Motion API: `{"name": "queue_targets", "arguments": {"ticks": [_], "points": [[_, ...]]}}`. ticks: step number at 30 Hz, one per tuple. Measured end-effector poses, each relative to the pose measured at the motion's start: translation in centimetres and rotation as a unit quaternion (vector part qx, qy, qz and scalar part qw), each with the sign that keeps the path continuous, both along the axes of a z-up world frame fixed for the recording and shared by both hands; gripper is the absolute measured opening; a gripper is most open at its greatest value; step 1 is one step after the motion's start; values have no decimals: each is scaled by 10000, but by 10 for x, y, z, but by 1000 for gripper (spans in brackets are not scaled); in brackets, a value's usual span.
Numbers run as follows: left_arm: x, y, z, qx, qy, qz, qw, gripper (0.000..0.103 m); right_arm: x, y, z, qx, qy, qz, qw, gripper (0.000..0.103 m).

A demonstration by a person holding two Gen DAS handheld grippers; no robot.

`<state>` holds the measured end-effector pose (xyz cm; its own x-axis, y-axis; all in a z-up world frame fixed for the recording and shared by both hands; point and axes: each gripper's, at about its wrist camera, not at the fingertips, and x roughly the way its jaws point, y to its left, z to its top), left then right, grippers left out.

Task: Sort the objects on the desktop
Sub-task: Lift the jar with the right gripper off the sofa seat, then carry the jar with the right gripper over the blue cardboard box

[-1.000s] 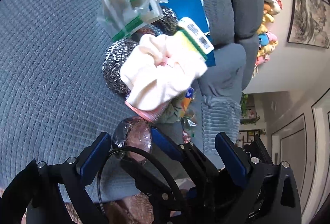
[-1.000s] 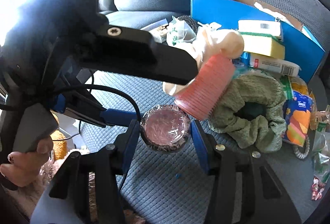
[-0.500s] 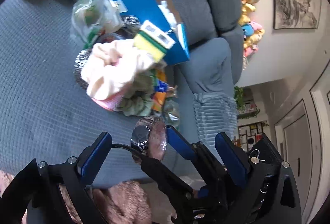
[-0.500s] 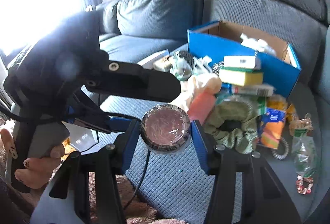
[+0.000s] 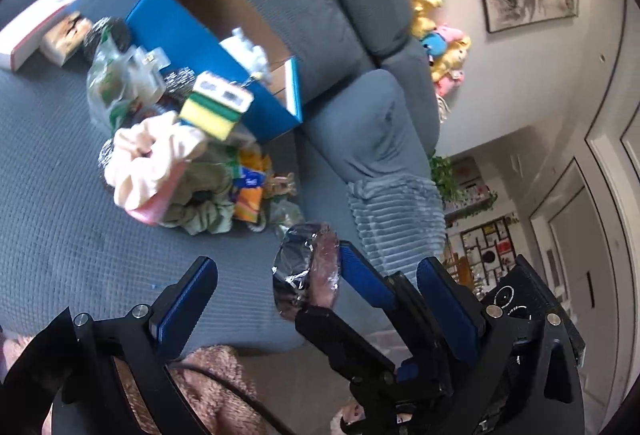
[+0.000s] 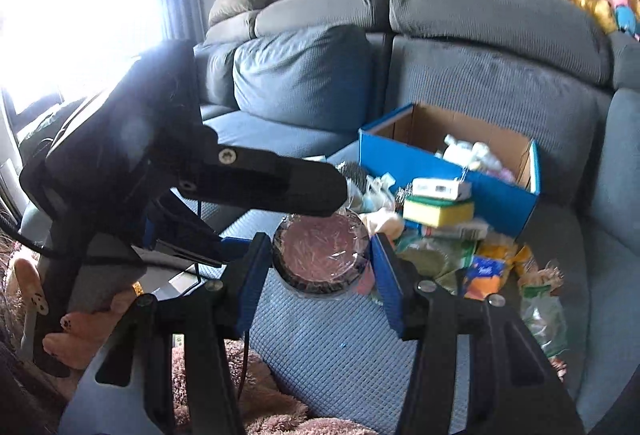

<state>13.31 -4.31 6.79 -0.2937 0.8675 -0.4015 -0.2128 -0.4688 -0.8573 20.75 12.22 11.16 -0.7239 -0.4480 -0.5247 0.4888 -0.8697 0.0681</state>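
Above the sofa seat's front edge: round dish [image 6: 320, 255], pink contents under clear film (rim dark).
Right gripper [image 6: 320, 259]: clamps dish, tilted slightly down.
Left gripper [image 5: 316, 291]: fingers spread, holding nothing.

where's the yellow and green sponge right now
In both wrist views the sponge sits atop the clutter pile, against the front of the blue box, under a white barcoded packet.

Sofa [image 6: 344, 331] matt textured cloth; round container [image 6: 320, 253] glossy plastic film; box [image 6: 448, 177] cardboard.
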Motion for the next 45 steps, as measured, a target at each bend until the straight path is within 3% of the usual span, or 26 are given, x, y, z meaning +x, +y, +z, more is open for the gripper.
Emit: {"name": "queue_targets", "arguments": {"ticks": [11, 28, 45], "points": [[12, 11, 54, -265, 714, -52, 9971, 100, 20, 13, 41, -76, 594, -101, 9982, 52], [3, 35, 108, -811, 1328, -85, 9878, 100, 4, 40, 67, -340, 1077, -337, 9930, 52], [-34, 59, 124, -1071, 1689, -159, 9797, 100, -38, 56, 64, -530, 1212, -381, 9905, 52]]}}
